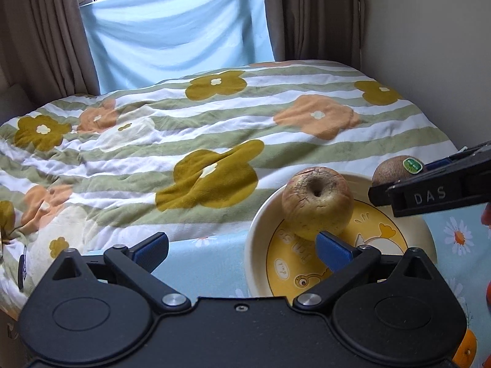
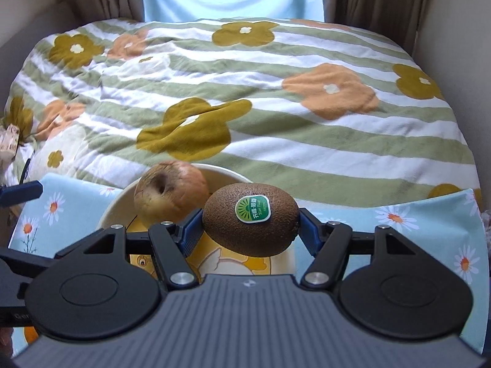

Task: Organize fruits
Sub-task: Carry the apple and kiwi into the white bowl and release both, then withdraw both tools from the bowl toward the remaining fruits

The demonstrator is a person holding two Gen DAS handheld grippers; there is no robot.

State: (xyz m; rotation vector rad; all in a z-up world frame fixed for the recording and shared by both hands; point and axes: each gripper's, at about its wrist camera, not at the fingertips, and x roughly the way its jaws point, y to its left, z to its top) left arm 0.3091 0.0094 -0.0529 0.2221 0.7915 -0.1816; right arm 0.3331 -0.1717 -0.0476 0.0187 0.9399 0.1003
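Bed under a striped floral quilt (image 1: 214, 128); at its near edge a round cream bowl (image 1: 260, 230) holds a wrinkled yellow apple (image 1: 317, 204), released. Left gripper (image 1: 242, 245) gapes empty. Right gripper (image 2: 250, 230) clamps a stickered brown kiwi (image 2: 250, 224) above the bowl, not yet deposited

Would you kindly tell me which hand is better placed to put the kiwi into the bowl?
Right: its tongs grip the kiwi over the bowl; the left tongs are empty.
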